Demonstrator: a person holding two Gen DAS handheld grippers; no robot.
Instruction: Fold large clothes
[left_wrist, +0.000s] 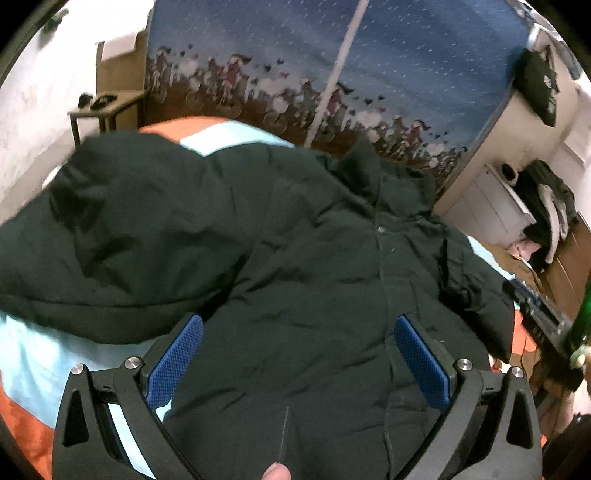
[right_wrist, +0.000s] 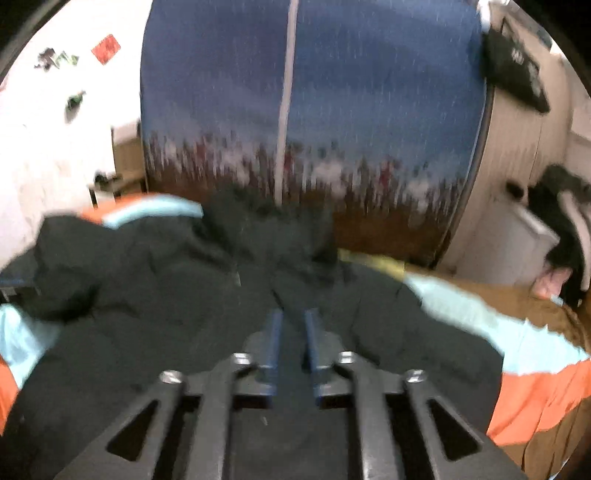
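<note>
Black hand-held gripper (left_wrist: 299, 354), blue ribbed pads (left_wrist: 173, 362)

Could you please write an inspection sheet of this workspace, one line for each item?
Surface: bed cover, light blue and orange, mostly under the coat.
Job's things: dark padded coat, spread out and rumpled, not yet folded.
Clutter: clothes pile at the right, off the bed.
Grippers: left gripper open above the coat; right gripper nearly closed, picture blurred, grip unclear.
Cables: nothing seen.
Surroundings: blue patterned curtain behind the bed; small side table at the left wall.
</note>
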